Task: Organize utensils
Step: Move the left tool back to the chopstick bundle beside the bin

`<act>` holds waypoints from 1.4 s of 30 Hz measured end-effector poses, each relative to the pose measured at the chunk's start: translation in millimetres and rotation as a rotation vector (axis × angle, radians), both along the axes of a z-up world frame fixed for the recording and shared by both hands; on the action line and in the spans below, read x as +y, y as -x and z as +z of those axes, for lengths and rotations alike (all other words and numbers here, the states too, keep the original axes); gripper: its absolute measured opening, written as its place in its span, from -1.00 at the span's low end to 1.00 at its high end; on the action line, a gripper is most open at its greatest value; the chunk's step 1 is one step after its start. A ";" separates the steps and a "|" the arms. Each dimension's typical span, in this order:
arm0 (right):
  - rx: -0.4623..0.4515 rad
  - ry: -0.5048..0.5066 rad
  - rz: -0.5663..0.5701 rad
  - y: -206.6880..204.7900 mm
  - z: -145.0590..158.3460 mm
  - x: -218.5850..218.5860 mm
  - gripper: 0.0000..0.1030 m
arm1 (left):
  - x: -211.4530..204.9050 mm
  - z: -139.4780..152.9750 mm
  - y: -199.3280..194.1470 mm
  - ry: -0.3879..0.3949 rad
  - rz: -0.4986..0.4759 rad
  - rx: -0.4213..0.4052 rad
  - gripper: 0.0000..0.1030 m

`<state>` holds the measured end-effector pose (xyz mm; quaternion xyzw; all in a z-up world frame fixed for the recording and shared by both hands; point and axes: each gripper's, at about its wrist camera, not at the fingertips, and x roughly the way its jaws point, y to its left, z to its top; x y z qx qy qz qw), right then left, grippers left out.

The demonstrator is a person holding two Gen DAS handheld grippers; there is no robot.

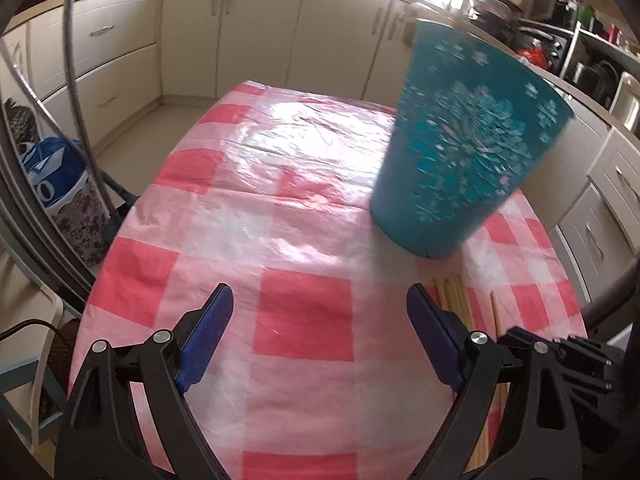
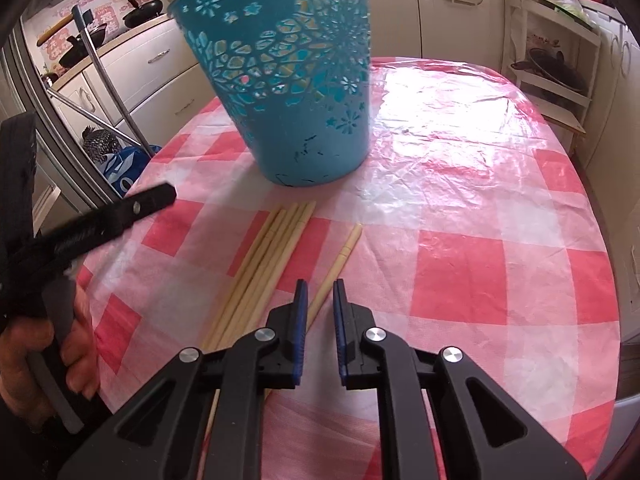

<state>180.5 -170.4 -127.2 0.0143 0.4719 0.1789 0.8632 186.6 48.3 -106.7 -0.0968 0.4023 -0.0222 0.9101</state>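
The right gripper [image 2: 320,284], black-framed with blue pads, has its jaws drawn in to a narrow gap, and the single pale wooden chopstick [image 2: 340,258] runs up through that gap from underneath. The pads do not visibly press on it, so whether it is gripped cannot be told. That lone stick lies on the pink-and-white checked plastic tablecloth [image 2: 460,184], slanting away to the far right, its tip a little apart from the others. Just to its left lies a bundle of pale wooden chopsticks [image 2: 276,240], side by side and touching, their far ends fanned slightly and pointing toward the teal plastic basket with cut-out flower patterns [image 2: 288,80]. The basket stands upright on the cloth beyond the sticks, near their tips but not touching them.

The left gripper [image 1: 320,300], of the same make, has its jaws spread wide with nothing between them, only bare cloth below. In its view the basket stands to the far right and the bundle's ends show just beside the right pad [image 1: 430,332]. In the right wrist view a hand [image 2: 48,344] holds the left gripper's handle at the near left edge of the table.

Cream kitchen cabinets [image 1: 260,28] line the far walls.
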 end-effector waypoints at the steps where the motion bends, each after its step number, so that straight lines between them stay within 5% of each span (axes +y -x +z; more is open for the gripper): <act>1: 0.002 -0.007 -0.002 0.0 0.1 -2.4 -0.75 | -10.9 -0.5 2.3 -0.016 -0.030 0.007 0.64; 6: 0.024 -0.063 -0.022 -0.4 -0.1 -15.5 -0.75 | -51.4 -3.9 2.8 -0.112 -0.111 0.043 0.64; 12: 0.035 -0.087 -0.031 -0.8 0.1 -23.0 -0.75 | -59.0 -12.4 -1.6 -0.150 -0.092 0.094 0.64; 32: 0.017 -0.071 -0.039 -3.4 0.6 -20.9 -0.57 | -67.9 -16.7 -15.6 -0.209 -0.087 0.135 0.63; 35: 0.002 -0.049 -0.042 -4.9 0.6 -18.2 -0.57 | -69.1 -15.6 -18.7 -0.206 -0.085 0.128 0.42; 39: -0.005 -0.006 -0.012 -7.0 1.0 -9.0 -0.59 | -70.8 -12.5 -19.1 -0.194 -0.090 0.099 -0.35; 40: -0.002 0.004 0.012 -6.5 0.7 -5.1 -0.74 | -69.2 -12.0 -18.0 -0.185 -0.089 0.092 -0.57; 42: -0.013 0.042 0.060 -2.7 2.1 2.8 -0.78 | -63.6 -11.4 -15.5 -0.162 -0.075 0.088 -0.72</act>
